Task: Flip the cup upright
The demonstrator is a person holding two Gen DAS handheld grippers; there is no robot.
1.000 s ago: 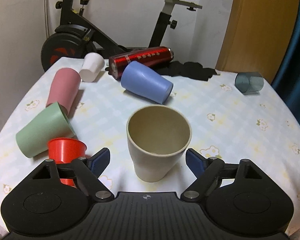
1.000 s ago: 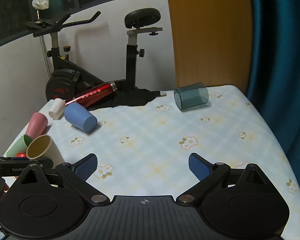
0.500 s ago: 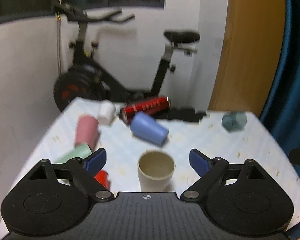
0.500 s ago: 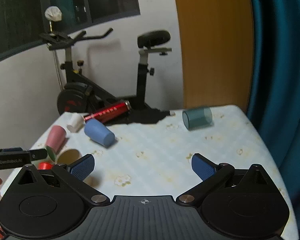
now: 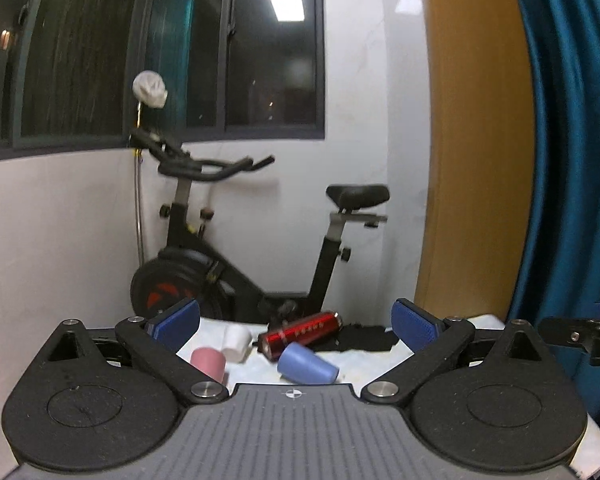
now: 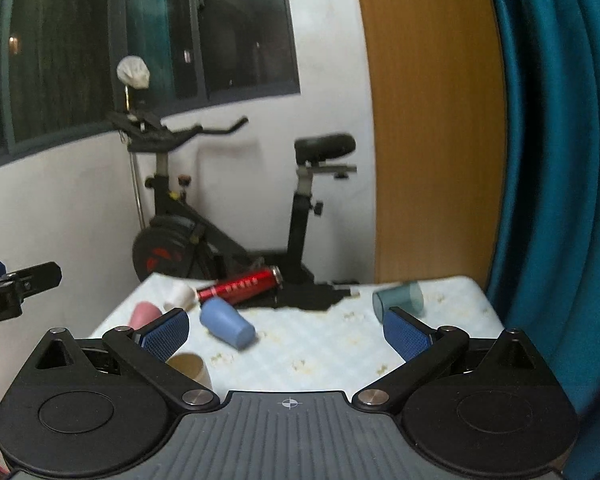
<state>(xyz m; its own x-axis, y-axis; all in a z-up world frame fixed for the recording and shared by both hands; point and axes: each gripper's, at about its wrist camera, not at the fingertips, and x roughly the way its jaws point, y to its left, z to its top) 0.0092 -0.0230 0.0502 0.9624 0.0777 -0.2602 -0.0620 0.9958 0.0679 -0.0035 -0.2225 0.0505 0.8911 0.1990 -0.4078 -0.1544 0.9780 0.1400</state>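
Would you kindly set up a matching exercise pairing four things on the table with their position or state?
Things:
1. blue cup
2. beige cup
3. teal cup
4. red bottle

States:
A. upright, mouth up, at the near left
B. on its side, alone at the far right
C. on its side, next to the black cloth
D. on its side, just in front of the red bottle

Pairs: 1-D, 2-A, 3-B, 4-C

An exercise bike (image 6: 236, 208) stands behind the surface (image 6: 324, 344), a teal curtain (image 6: 556, 160) hangs beside a wooden panel (image 6: 432, 120).
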